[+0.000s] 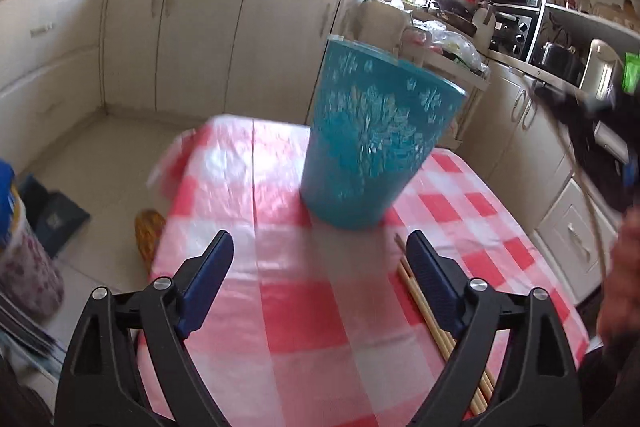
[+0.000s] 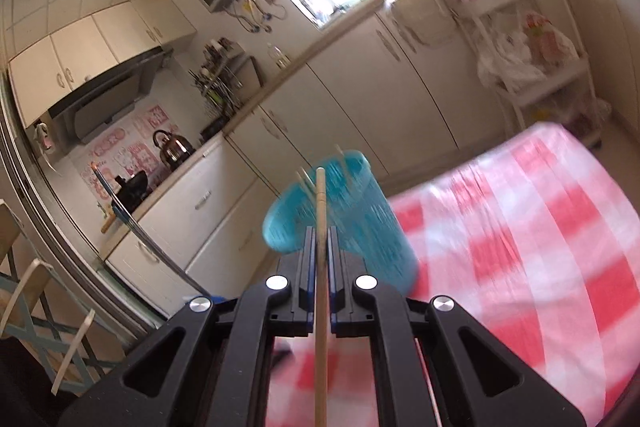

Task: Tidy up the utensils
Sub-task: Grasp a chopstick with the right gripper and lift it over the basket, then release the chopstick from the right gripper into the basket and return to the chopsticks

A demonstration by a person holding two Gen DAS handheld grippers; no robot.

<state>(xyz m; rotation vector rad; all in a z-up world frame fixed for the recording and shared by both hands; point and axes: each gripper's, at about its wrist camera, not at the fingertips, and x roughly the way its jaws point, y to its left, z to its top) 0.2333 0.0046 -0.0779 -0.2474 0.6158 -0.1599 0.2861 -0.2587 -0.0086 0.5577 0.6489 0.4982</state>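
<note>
Right gripper clamped on one chopstick, its tip near the teal cup holding other sticks; a misaimed tip could strike the rim and tip the cup; left gripper spread wide, empty, beside loose chopsticks on the checked desk; these could roll.

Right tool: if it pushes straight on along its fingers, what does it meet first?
Most likely the teal cup, dead ahead of the right tool; the clamped chopstick would reach the rim first. Blur leaves the gap unclear.
</note>
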